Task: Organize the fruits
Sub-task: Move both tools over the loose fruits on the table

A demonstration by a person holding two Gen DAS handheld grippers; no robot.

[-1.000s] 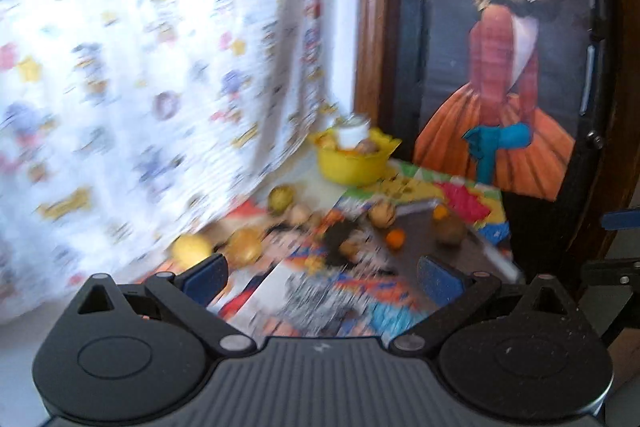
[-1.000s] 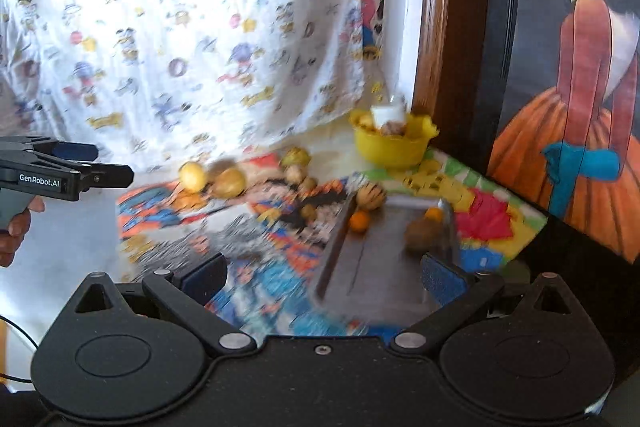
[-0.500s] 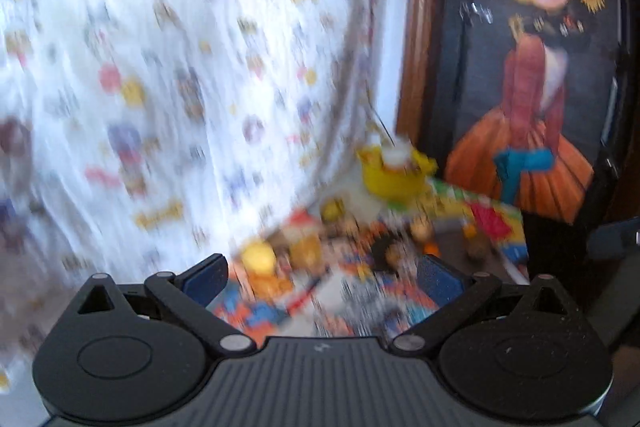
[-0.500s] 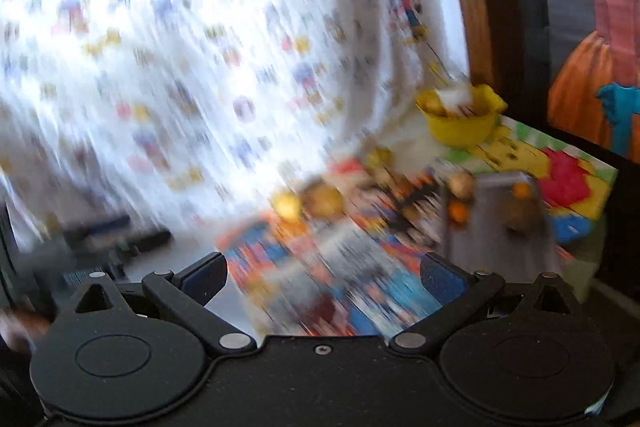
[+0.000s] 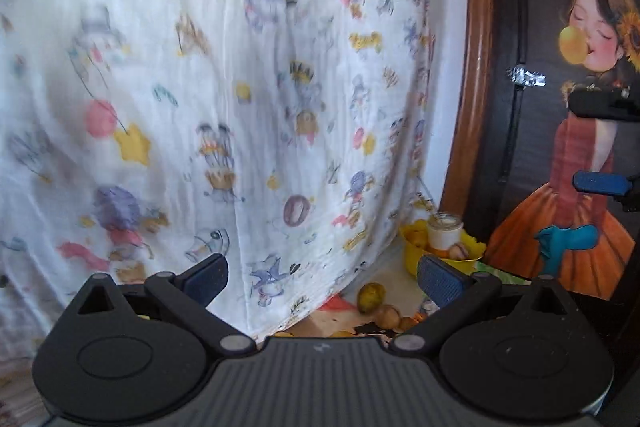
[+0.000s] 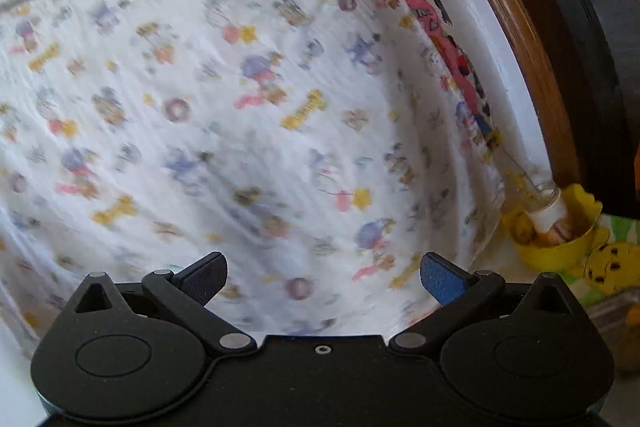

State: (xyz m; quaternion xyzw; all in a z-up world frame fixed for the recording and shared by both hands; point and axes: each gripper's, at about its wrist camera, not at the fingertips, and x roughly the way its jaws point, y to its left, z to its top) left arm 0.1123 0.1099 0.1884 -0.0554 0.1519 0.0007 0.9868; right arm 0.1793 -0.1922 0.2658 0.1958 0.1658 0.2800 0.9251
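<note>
A thin white cloth [image 5: 248, 99], printed with small cartoon figures and finely crinkled, is seen hanging matt and soft. The frame [image 5: 474, 67] beside it is made of brown wood with a smooth, slightly glossy varnish. The bowl [image 5: 444, 259] is moulded in glossy yellow plastic, and a clear glass jar [image 5: 444, 227] is stood in it. The left hand-held gripper [image 5: 322, 277] is built of matt black plastic with a ribbed grey body and blue textured pads [image 5: 438, 279]; the right hand-held gripper [image 6: 322, 275] is finished likewise, its body smooth. The dark panel [image 5: 536, 7] is shown matt, with a painted figure.
</note>
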